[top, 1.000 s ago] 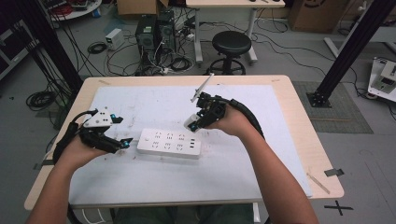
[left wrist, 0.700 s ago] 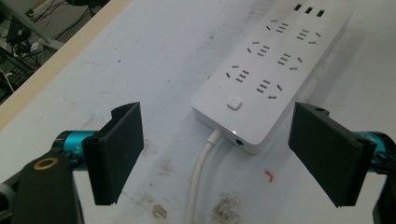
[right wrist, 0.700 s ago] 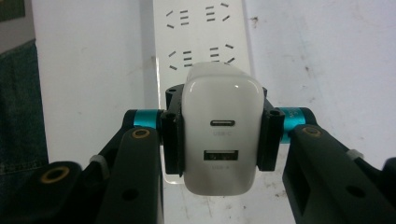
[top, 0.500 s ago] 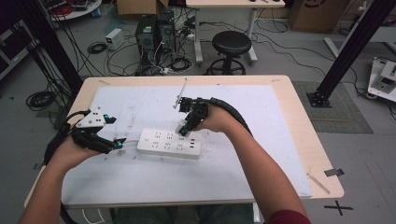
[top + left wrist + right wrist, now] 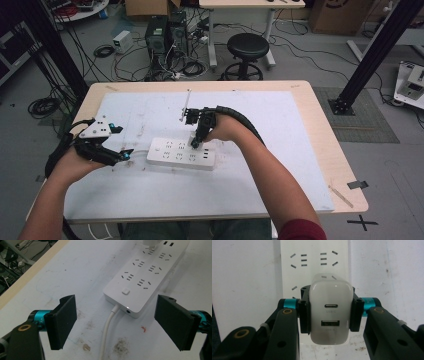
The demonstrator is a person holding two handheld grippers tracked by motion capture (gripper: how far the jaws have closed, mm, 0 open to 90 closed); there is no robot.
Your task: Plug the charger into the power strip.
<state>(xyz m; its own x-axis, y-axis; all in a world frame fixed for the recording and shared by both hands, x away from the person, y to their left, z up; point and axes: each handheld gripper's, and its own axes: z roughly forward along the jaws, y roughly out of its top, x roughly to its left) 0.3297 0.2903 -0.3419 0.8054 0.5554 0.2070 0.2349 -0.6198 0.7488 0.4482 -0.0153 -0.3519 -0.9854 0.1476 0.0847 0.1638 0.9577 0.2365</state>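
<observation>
Plugging charger into power strip
Right gripper clamped on charger; left gripper wide, empty; risks tilting, missing slots.

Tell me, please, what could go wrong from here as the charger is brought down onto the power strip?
1. The right tongs grip the white charger by its smooth sides; pressing down could make it slip or tilt.
2. The power strip lies loose on the mat while the left tongs stand open beside its cable end, not holding it, so it may slide under the push.
3. The charger hides its socket in the right gripper view, so the prongs could miss the slots.
</observation>
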